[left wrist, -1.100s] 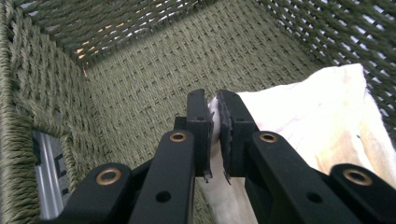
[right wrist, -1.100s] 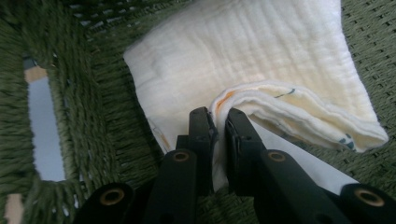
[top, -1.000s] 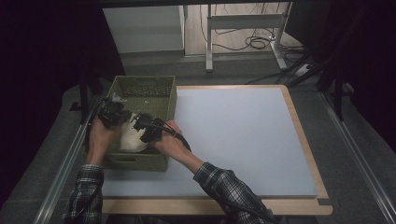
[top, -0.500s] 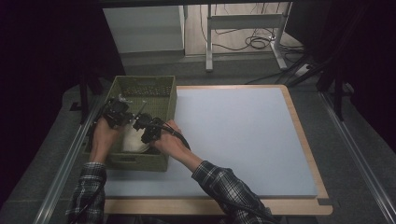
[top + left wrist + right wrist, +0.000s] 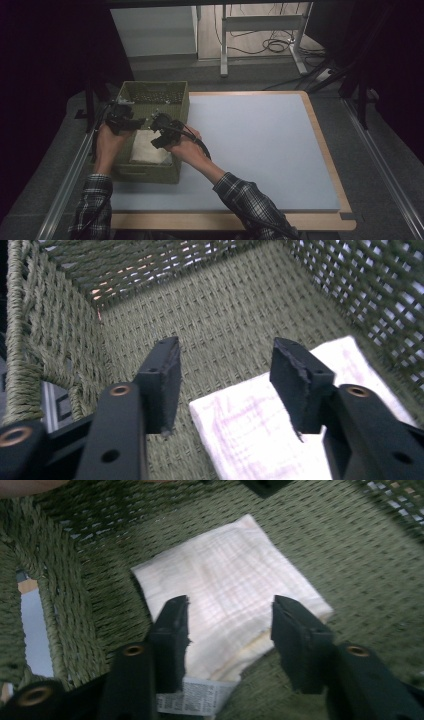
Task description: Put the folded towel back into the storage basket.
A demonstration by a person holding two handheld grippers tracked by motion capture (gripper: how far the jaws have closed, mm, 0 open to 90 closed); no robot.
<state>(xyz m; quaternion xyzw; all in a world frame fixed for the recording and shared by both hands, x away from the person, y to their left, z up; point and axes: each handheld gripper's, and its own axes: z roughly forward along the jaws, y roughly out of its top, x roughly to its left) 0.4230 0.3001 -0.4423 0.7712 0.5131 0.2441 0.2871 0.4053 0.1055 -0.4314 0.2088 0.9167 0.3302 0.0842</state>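
Jaws of the left hand-held gripper (image 5: 222, 385) and right hand-held gripper (image 5: 227, 635) stand apart, empty, both over the folded cloth (image 5: 230, 610). Cloth lies flat on the basket (image 5: 150, 95) floor, near end. Basket sits at the table (image 5: 260, 150) left edge.

The high view is looking forward and down from above. Both gripper views are peering closely down into the green woven basket (image 5: 150, 172), sharing the folded white cloth (image 5: 260, 425) (image 5: 230, 615) on its floor.
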